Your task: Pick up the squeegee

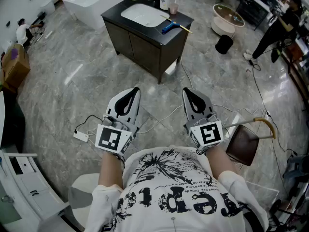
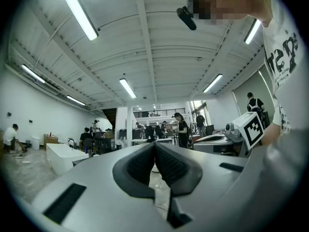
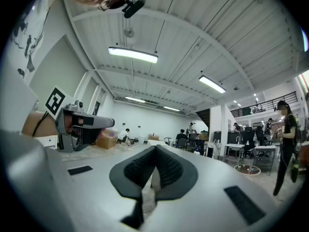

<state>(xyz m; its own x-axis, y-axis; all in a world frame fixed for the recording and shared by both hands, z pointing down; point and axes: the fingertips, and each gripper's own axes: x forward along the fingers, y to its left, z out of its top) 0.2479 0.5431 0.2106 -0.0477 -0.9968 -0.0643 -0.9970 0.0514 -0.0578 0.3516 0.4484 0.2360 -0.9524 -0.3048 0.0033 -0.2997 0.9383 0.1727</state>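
The squeegee (image 1: 169,27), with a blue handle, lies on the black top of a dark vanity cabinet (image 1: 145,45) far ahead, right of the white sink (image 1: 143,14); a thin yellow stick (image 1: 186,29) lies by it. Both grippers are held level close to my body, well short of the cabinet. My left gripper (image 1: 134,92) (image 2: 154,144) is shut, its dark pads meeting with nothing between them. My right gripper (image 1: 187,92) (image 3: 155,148) is likewise shut and empty. Neither gripper view shows the squeegee.
Bottles (image 1: 164,2) stand at the back of the vanity. A white bathtub (image 1: 91,1) is behind it on the left, a black bin (image 1: 224,44) and a round table (image 1: 228,17) on the right. Cables and a power strip (image 1: 80,136) lie on the marble floor; a brown seat (image 1: 243,144) is at my right.
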